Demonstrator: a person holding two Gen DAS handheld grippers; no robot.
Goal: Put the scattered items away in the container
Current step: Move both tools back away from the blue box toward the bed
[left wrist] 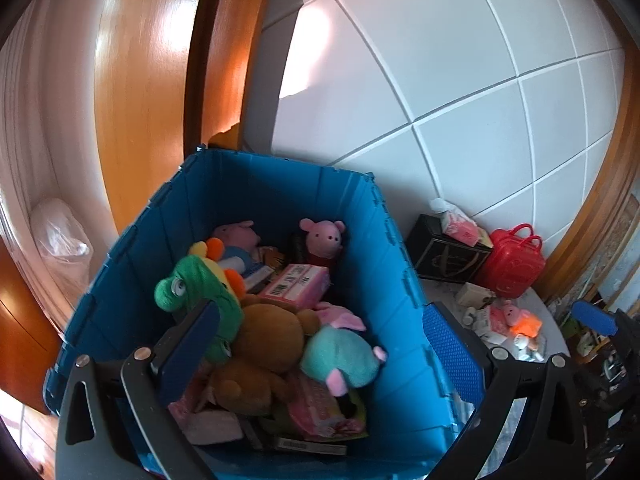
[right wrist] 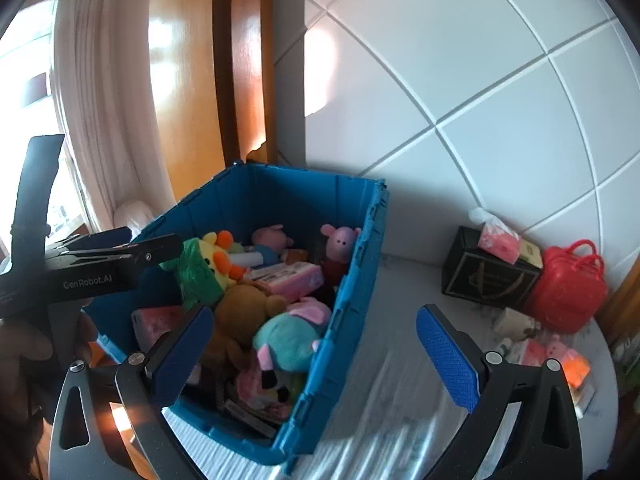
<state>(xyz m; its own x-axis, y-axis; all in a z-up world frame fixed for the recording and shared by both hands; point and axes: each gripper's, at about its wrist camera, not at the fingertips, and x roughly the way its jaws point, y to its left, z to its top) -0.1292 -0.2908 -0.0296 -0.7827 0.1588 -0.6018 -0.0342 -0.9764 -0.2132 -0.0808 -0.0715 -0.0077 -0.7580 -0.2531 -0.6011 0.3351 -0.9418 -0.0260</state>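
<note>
- Left wrist view: our left gripper hangs spread wide and empty over the blue crate, piled with plush toys.
- At three o'clock, a red toy case waits outside it.
- Right gripper: spread, empty.

A white wall panelled in large square tiles with raised seams stood behind the work area. To its left ran a glossy orange-brown wooden door frame, then a broad varnished wooden panel. A pale, pleated curtain hung beside a bright window. A crumpled clear plastic bag lay low at far left. The white marbled tabletop showed motion blur.
</note>
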